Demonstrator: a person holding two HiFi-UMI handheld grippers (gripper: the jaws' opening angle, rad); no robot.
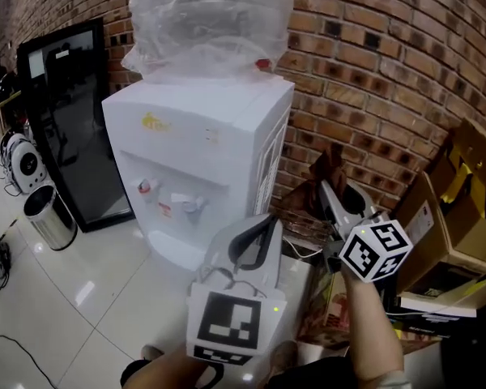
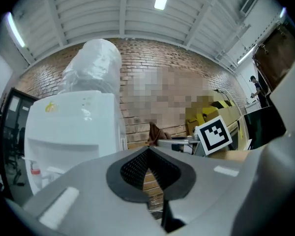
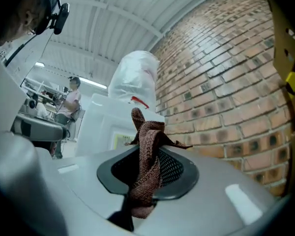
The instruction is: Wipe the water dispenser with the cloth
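Pinched brown cloth (image 3: 146,151) in right gripper (image 1: 334,194), held left gripper (image 2: 147,155) closed and empty, faced white water dispenser (image 1: 202,132) at 11 o'clock.

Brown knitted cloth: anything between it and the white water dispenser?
Nothing visible. The brown knitted cloth, clamped in the right hand-held gripper, faces the white water dispenser side panel across open air.
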